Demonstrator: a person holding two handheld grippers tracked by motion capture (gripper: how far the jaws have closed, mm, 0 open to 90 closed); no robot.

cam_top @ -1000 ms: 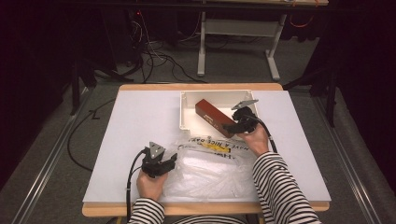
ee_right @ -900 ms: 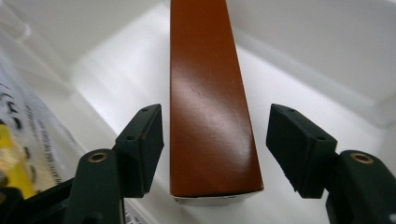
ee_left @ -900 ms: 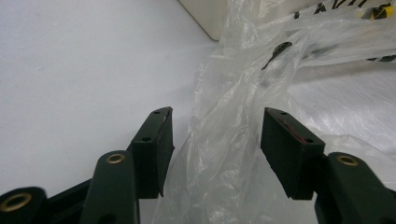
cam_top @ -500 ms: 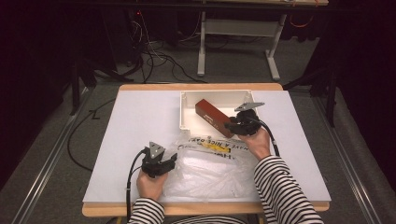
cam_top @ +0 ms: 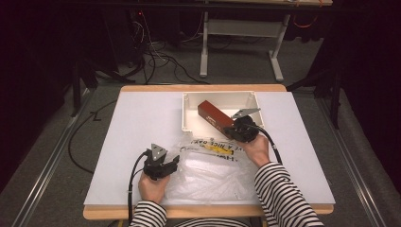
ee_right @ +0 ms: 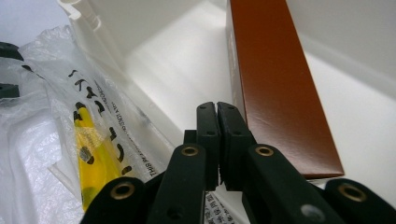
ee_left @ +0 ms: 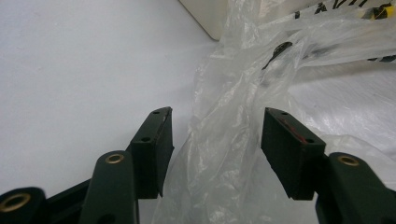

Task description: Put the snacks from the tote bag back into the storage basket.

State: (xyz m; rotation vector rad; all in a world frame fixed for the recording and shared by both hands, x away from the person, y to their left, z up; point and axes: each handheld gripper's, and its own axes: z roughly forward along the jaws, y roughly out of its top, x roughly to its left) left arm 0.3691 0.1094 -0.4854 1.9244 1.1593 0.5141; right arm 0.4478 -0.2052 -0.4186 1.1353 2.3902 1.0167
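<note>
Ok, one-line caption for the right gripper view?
Shut right tongs at the near wall of the white bin, brown box inside.

A table (cam_top: pixel 142 123) with a white top and a pale wooden edge stands on a grey carpeted floor (cam_top: pixel 52 156). A metal rail (cam_top: pixel 45 165) runs along the floor on the left of it, and another rail (cam_top: pixel 357 165) on the right. Black cables (cam_top: pixel 161 61) lie tangled on the floor beyond the far edge, and one more cable (cam_top: pixel 78 142) curls on the floor at the table's left. Behind them stands a white desk frame (cam_top: pixel 241 33) with two legs and a crossbar. The rest of the room lies in deep shadow; light falls mostly on the tabletop.
</note>
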